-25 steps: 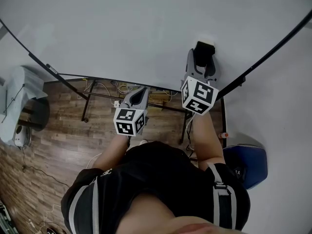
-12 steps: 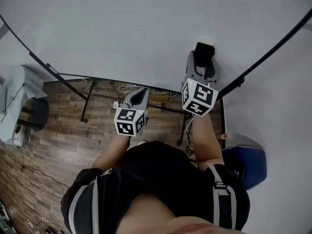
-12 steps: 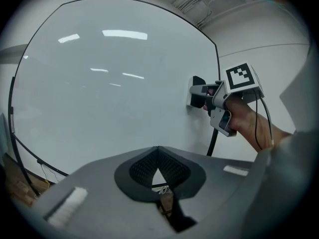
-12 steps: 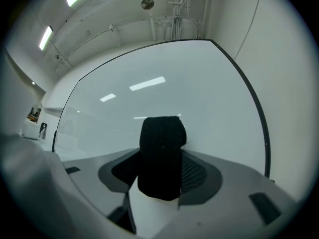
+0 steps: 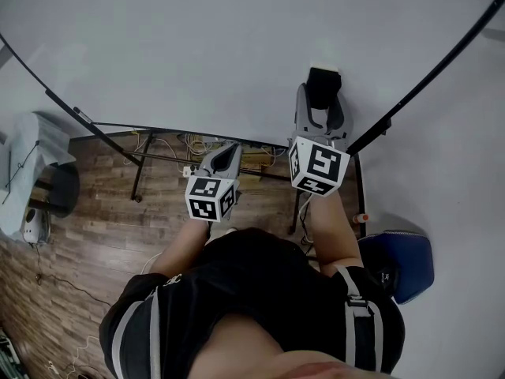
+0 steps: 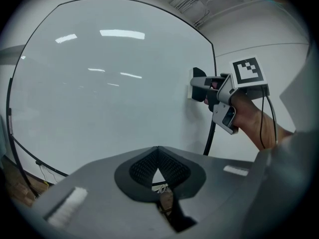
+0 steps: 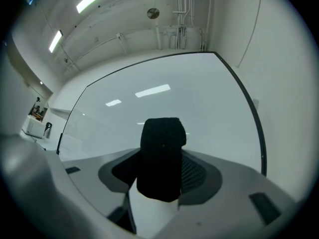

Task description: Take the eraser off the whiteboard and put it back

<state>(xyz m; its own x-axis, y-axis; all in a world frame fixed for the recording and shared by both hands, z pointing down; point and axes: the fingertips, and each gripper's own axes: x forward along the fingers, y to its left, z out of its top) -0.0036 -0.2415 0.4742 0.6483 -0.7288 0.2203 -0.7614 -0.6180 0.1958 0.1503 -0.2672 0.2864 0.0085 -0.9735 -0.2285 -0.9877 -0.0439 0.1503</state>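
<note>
The right gripper [image 5: 322, 95], closed on the eraser [image 5: 323, 81], is now slightly higher up the whiteboard [image 5: 197, 46] than before.

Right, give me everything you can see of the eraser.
The eraser is a small block with a black, matte, slightly fuzzy-looking part and a plain white part. It stands between the jaws of the right gripper, which grip it from both sides. The left gripper view shows it held up at the whiteboard, near the board's right edge, white end toward the board. Whether it touches the surface cannot be told.
</note>
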